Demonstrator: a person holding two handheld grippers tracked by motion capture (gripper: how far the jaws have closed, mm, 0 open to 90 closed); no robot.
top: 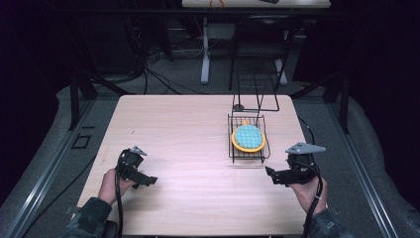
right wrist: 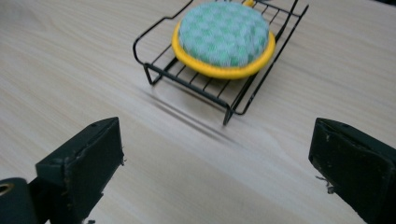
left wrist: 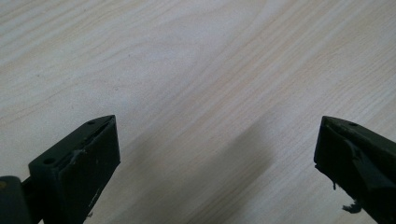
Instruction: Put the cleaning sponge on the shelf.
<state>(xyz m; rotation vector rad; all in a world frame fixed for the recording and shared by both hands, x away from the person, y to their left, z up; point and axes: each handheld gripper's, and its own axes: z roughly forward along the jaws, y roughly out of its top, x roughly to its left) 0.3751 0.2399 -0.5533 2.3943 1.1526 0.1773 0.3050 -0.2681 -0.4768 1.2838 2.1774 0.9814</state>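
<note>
A round scrubber with a yellow rim and a green-checked top (top: 248, 138) (right wrist: 223, 38) lies on a low black wire rack (top: 233, 151) (right wrist: 159, 70) at the table's right of centre. My right gripper (top: 271, 175) (right wrist: 215, 172) hovers at the near right, a short way in front of the rack, open with bare table between its jaws. My left gripper (top: 148, 180) (left wrist: 217, 163) rests low at the near left, held in a hand, jaws wide apart over plain wood, open and empty.
A black wire stand (top: 255, 94) rises behind the rack near the table's far edge. The light wooden table (top: 188, 129) is wide between the two grippers. Beyond it are dark floor, cables and a white desk leg (top: 205, 54).
</note>
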